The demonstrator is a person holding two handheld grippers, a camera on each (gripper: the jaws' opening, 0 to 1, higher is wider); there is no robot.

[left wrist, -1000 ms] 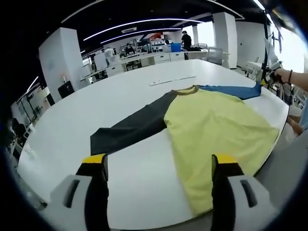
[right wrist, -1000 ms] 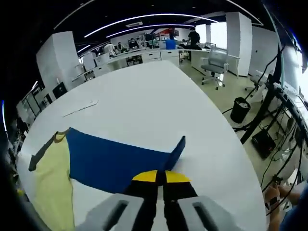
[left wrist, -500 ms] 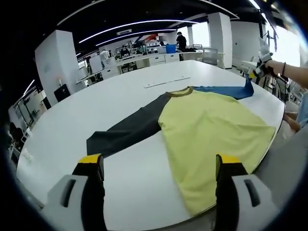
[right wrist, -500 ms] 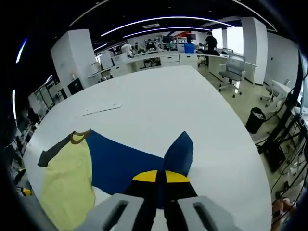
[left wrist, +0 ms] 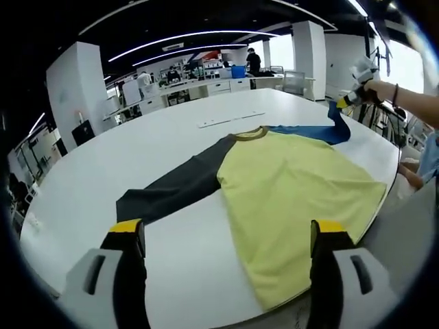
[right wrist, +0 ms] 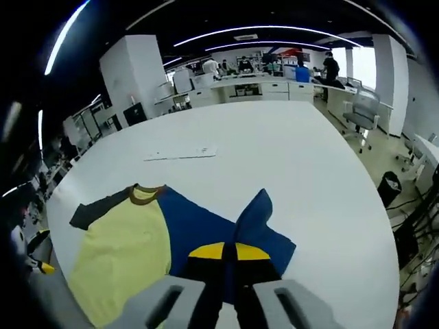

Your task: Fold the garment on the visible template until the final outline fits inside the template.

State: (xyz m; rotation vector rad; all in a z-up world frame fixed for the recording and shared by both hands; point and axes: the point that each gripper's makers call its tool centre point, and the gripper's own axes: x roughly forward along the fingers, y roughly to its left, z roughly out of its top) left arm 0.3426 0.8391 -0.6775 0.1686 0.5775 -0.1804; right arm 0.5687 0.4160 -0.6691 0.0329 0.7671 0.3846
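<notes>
Sleeve (right wrist: 255, 218) lifted higher in clamped right tongs (right wrist: 230, 251), apparently; left tongs (left wrist: 223, 229) agape.

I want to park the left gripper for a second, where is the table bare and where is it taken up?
Bare white table lies left of the dark sleeve, and a wide stretch runs beyond the collar past the thin white strip. The near right side is crowded: the yellow body reaches the table edge, and the right gripper holds the blue sleeve up there.
</notes>
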